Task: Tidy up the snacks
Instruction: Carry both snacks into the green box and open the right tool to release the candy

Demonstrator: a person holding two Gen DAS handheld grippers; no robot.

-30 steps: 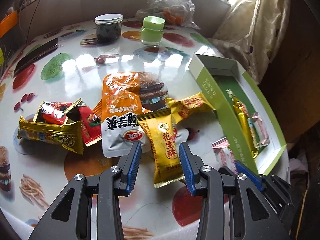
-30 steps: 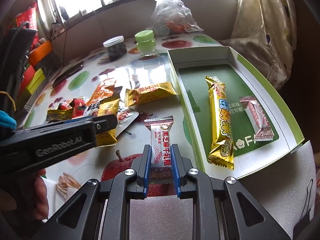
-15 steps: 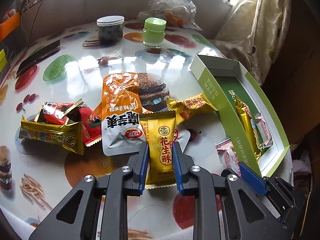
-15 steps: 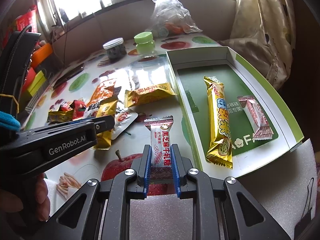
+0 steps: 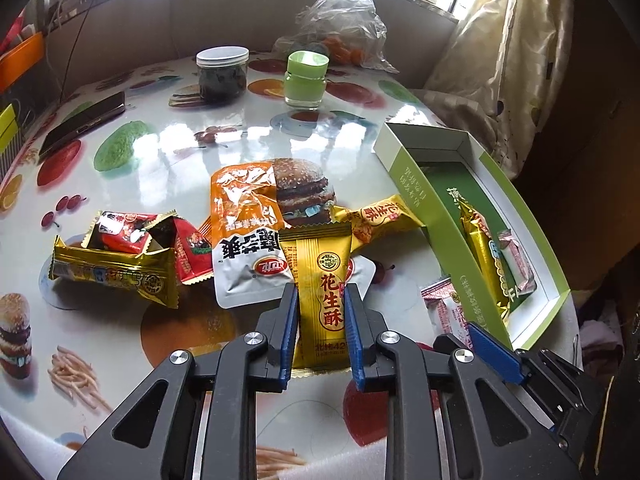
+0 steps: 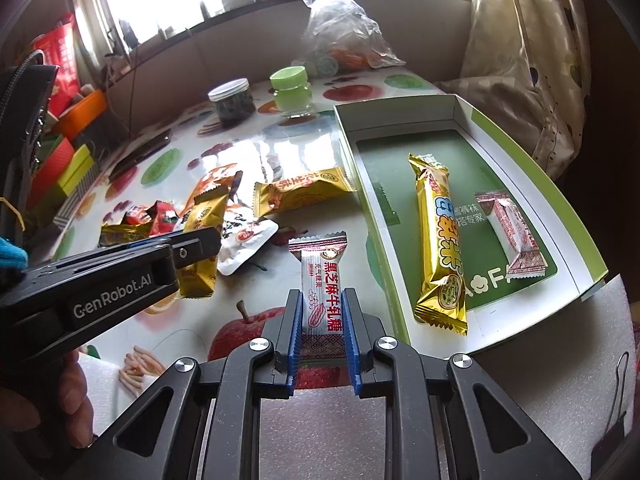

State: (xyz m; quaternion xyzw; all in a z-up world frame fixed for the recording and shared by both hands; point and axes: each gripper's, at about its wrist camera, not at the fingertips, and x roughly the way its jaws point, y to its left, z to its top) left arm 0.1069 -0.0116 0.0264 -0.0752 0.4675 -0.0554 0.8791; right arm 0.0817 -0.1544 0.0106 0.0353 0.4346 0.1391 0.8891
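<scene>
Gold foil fills your left gripper: its blue pads have just closed on the peanut crisp, pinching its lower half, and the pack's top lies over the white pouch. Your right gripper is clamped on the nougat, whose upper end sticks out ahead of the jaws over the table.

Around the left gripper, the white pouch runs up into an orange top, a second peanut crisp lies just right of the held one, and to the left a long gold bar sits under a heap of red packs.

The green box stands right of both grippers; its near wall rises between the snack pile and the inside, where a gold bar and a pink candy lie side by side, apart.

Farther back you have a dark jar, a green jar and a clear bag, with a phone at the left edge. From the right wrist view the left gripper's body crosses the lower left, hiding part of the pile.
</scene>
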